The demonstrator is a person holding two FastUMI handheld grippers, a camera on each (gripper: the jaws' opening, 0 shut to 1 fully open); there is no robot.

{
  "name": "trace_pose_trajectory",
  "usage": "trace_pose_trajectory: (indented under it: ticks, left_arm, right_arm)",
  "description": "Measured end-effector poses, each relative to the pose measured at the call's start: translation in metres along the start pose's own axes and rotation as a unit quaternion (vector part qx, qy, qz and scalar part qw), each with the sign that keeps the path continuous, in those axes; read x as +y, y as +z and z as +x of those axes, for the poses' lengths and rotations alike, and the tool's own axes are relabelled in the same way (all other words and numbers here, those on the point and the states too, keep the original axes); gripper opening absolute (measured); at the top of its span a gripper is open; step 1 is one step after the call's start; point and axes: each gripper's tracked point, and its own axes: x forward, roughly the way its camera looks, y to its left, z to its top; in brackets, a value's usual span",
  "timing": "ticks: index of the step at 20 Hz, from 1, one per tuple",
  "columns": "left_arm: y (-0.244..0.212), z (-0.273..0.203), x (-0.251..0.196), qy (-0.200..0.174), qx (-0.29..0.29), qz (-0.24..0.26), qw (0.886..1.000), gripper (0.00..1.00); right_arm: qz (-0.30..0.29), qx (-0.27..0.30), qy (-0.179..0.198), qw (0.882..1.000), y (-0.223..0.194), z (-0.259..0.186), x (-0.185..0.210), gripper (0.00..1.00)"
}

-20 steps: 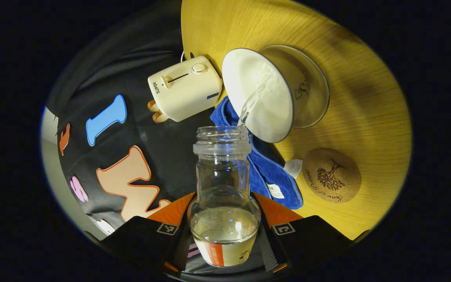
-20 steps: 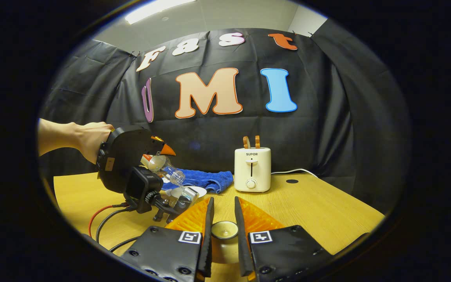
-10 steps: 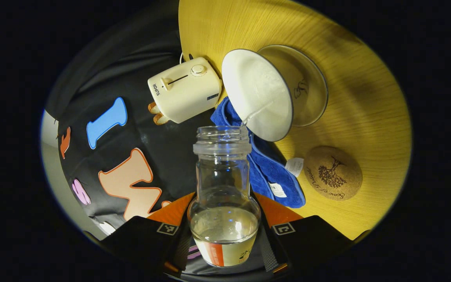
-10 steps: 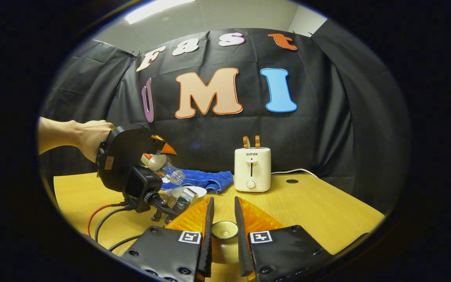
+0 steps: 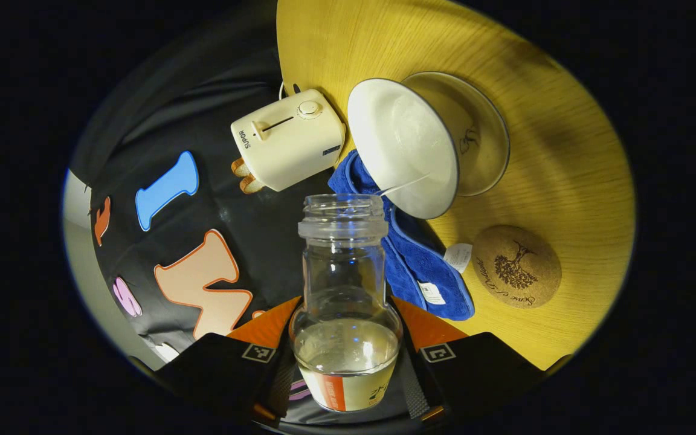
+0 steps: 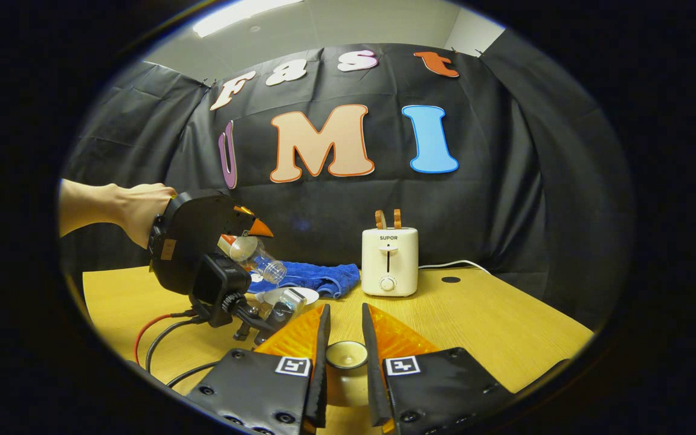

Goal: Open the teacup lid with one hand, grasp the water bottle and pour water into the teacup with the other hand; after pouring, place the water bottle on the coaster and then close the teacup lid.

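My left gripper point(image 5: 345, 314) is shut on a clear water bottle point(image 5: 345, 284), which is tilted with its open mouth toward the white teacup point(image 5: 402, 148). The bottle still holds some water, and a thin thread of it runs from the mouth to the cup's rim. The cork coaster point(image 5: 516, 266) lies on the table beside the cup. My right gripper point(image 6: 344, 326) is shut on the beige knob of the teacup lid point(image 6: 346, 355), held off to the side above the table. In the right gripper view a hand point(image 6: 133, 211) holds the left gripper over the partly hidden teacup point(image 6: 292, 296).
A blue towel point(image 5: 414, 260) lies behind the cup, and a cream toaster point(image 6: 389, 261) stands further right by the black wall. A saucer point(image 5: 481, 130) sits under the cup. Red and black cables point(image 6: 161, 344) trail across the yellow table point(image 6: 493, 326) at the left.
The stream from the bottle has thinned from a full pour to a fine thread. The left gripper has shifted slightly, tipping the bottle back a little. The right gripper has held still with the lid.
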Motion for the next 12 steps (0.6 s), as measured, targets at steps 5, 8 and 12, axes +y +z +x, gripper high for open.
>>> trace_pose_trajectory:
  ticks: [5, 8, 12]
  left_arm:
    - [-0.0001, 0.0016, -0.0043, -0.011, -0.01, -0.049, 0.999, 0.71]
    - [-0.0016, 0.0038, -0.0029, -0.027, -0.026, -0.153, 0.988, 0.71]
    - [0.0078, 0.0097, -0.0065, -0.044, -0.058, -0.295, 0.953, 0.71]
  right_arm:
    - [0.0, 0.0, 0.0, 1.0, 0.0003, 0.0, -0.0001, 0.31]
    - [-0.001, 0.0, -0.001, 1.0, 0.0004, -0.0004, -0.0012, 0.31]
    - [-0.001, 0.0, -0.003, 1.0, 0.0001, -0.0005, -0.0028, 0.31]
